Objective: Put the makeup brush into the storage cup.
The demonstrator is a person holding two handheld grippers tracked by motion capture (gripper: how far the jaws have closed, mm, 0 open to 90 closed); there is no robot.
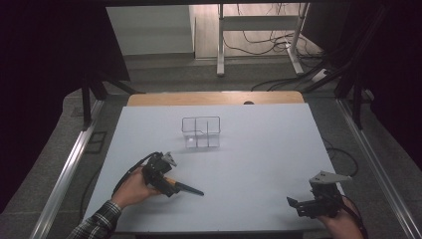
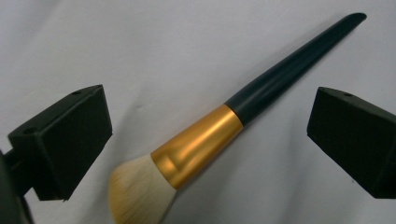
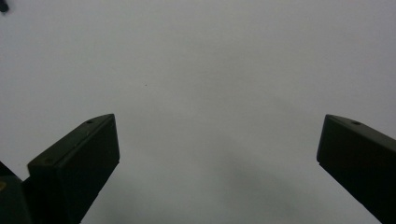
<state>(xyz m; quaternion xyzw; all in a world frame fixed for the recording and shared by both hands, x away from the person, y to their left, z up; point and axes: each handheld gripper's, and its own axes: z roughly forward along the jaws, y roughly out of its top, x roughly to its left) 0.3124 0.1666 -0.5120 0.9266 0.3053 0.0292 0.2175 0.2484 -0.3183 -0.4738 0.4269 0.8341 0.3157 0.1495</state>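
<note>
One brush (image 2: 219,128) lies on the bench (image 1: 259,164), between the left gripper's (image 1: 166,181) wide-apart fingers (image 2: 65,140), untouched. The left gripper view shows pale bristles, a gold ferrule and a dark handle; the high view shows little beyond the handle poking out. One clear divided organizer (image 1: 201,132) stands mid-bench, seen from the high view. Right gripper (image 1: 304,205), near the bench's right front corner, fingers wide over bare bench. Two grippers, two hands.

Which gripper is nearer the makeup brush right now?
Left. The left gripper straddles the makeup brush, jaws open either side of its gold ferrule. The right gripper sits open at the table's near right corner, well away.
</note>
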